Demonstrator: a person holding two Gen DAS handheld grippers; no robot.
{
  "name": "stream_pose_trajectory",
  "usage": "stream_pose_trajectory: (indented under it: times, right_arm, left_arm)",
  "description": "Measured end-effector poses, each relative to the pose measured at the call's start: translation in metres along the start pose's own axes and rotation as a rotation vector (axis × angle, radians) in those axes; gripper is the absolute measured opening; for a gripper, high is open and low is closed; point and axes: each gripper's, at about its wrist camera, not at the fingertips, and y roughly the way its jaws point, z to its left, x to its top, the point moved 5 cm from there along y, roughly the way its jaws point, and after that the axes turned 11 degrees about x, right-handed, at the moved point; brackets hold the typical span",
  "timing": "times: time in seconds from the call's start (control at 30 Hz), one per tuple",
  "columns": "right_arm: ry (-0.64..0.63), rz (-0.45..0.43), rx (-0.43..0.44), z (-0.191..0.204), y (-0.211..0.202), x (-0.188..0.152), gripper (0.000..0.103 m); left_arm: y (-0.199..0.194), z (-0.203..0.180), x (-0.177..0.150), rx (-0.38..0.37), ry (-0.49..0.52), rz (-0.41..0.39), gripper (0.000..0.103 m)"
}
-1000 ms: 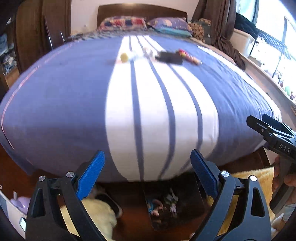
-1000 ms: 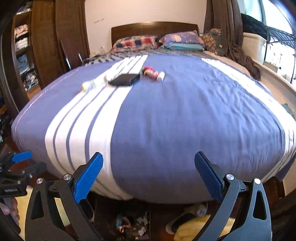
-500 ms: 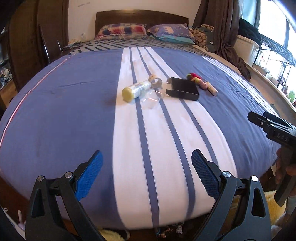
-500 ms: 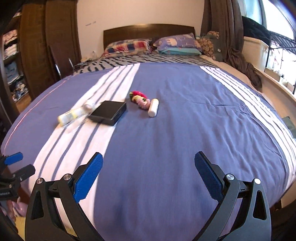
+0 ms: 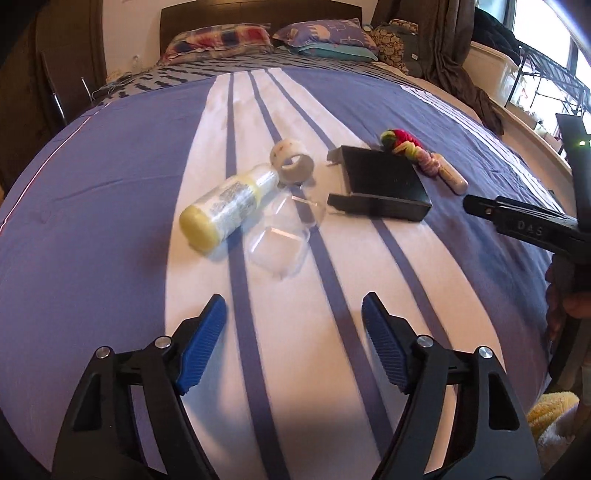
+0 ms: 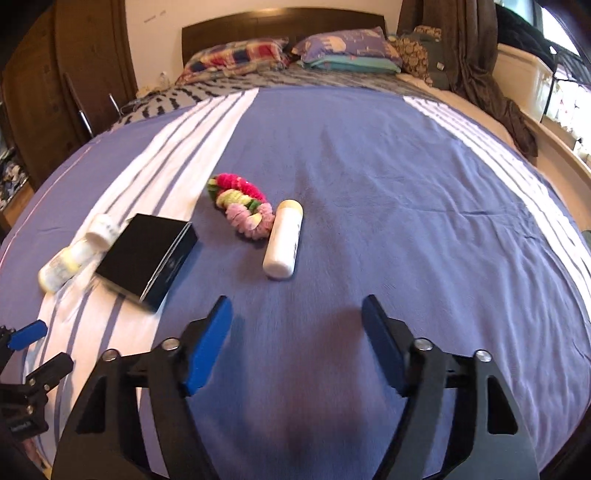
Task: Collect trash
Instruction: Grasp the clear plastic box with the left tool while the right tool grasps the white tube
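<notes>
Trash lies on the blue-and-white striped bedspread (image 5: 110, 177). In the left wrist view a yellow-capped plastic bottle (image 5: 227, 206) lies beside a clear plastic lid (image 5: 282, 238), a tape roll (image 5: 291, 162) and a black box (image 5: 382, 182). A white bottle (image 6: 283, 238) lies next to a pink-and-yellow flower garland (image 6: 242, 206). My left gripper (image 5: 293, 339) is open, just short of the clear lid. My right gripper (image 6: 297, 332) is open, just short of the white bottle. Both are empty.
Pillows (image 6: 288, 55) and a dark headboard (image 6: 280, 26) are at the far end. A brown curtain (image 6: 476, 66) and a white bin (image 6: 521, 85) stand at the right. A wooden wardrobe (image 6: 66, 85) stands at the left.
Both grippers have moved from the foot of the bed up and forward over the bedspread, closing in on the items. Their jaws have narrowed a little but stay open.
</notes>
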Motion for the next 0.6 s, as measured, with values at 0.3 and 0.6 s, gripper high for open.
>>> stream_pose_trajectory:
  times: [0.3,0.6]
  right_arm:
    - [0.007,0.014,0.002,-0.004,0.027,0.026,0.055]
    - [0.008,0.003,0.020,-0.005,0.031,0.031,0.021]
  left_arm:
    - [0.025,-0.004,0.029,-0.012,0.011,-0.009,0.057]
    - [0.030,0.000,0.036,0.002,0.011,-0.005,0.036]
